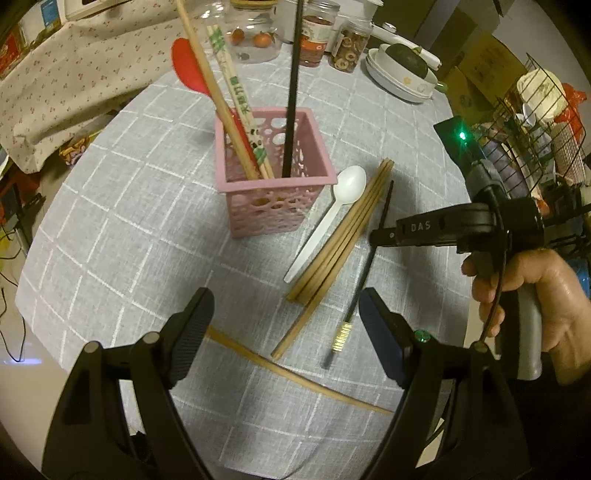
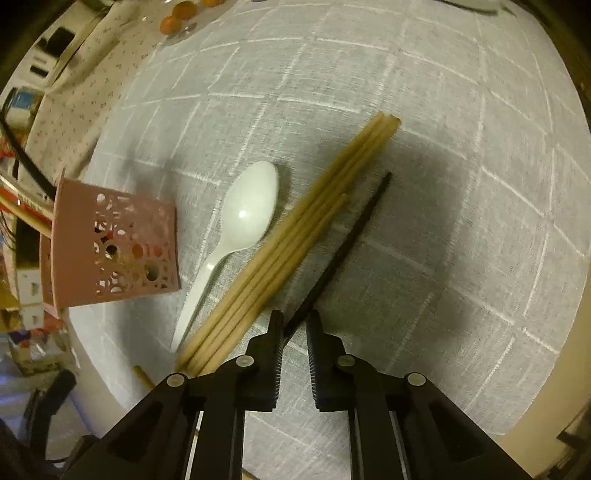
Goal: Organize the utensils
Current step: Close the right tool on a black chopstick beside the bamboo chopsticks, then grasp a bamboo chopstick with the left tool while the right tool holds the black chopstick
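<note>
Left wrist view: the left tongs (image 1: 284, 332) hang wide open and empty over the bench (image 1: 110, 240); the pink basket (image 1: 275, 195) holds upright chopsticks.

Right wrist view: the right tongs (image 2: 294, 326), slightly parted, straddle a black chopstick (image 2: 347, 243) lying beside wooden chopsticks (image 2: 295, 236) and a white spoon (image 2: 243, 225).

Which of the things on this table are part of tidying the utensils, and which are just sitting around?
Part of the job:
pink basket
white plastic spoon
wooden chopsticks
black chopstick, between the fingers of the right gripper
left gripper, open

Just lying about:
glass jars
stacked bowls
wire rack
</note>
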Motion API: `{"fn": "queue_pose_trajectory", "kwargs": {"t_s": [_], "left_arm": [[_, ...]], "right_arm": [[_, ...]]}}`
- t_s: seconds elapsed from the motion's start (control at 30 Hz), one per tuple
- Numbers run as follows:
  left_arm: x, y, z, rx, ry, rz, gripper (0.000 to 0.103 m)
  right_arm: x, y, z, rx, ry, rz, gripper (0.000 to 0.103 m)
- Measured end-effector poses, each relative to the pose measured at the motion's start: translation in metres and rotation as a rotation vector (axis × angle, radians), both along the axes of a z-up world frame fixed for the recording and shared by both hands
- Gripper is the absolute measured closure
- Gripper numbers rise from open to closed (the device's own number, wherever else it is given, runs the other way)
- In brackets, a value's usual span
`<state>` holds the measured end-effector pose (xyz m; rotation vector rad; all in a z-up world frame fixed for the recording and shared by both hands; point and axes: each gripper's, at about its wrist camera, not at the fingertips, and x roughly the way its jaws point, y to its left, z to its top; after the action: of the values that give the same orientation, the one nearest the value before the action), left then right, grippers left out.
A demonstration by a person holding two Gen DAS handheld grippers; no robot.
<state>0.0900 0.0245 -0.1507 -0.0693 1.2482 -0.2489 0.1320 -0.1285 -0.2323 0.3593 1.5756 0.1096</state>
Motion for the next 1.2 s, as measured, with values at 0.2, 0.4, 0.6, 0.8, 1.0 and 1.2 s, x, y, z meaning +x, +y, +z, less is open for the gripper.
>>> {"fn": "queue_pose_trajectory", "kwargs": {"t_s": [0.2, 0.4, 0.6, 0.8, 1.0, 1.2], "left_arm": [[0.0, -0.017, 0.001, 0.009, -0.019, -0.048, 0.022], [0.001, -0.044, 0.0, 0.006, -0.021, -0.116, 0.022], [0.0, -0.081, -0.007, 0.025, -0.024, -0.242, 0.056], [0.016, -0.12, -0.037, 0.096, -0.038, -0.342, 0.085], [0.034, -0.139, -0.053, 0.12, -0.064, -0.344, 0.085], [0.054, -0.139, -0.068, 0.13, -0.032, -0.296, 0.085]], "right_arm": [[-0.013, -0.051, 0.005, -0.055, 0.024, -0.012, 0.095], [-0.027, -0.093, 0.011, -0.066, 0.01, -0.037, 0.097], [-0.04, -0.115, 0.037, -0.016, -0.068, -0.007, 0.097], [-0.054, -0.118, 0.048, -0.005, -0.104, 0.044, 0.097], [-0.065, -0.123, 0.046, 0.01, -0.097, 0.032, 0.097], [-0.063, -0.124, 0.042, 0.009, -0.078, 0.026, 0.097]]}}
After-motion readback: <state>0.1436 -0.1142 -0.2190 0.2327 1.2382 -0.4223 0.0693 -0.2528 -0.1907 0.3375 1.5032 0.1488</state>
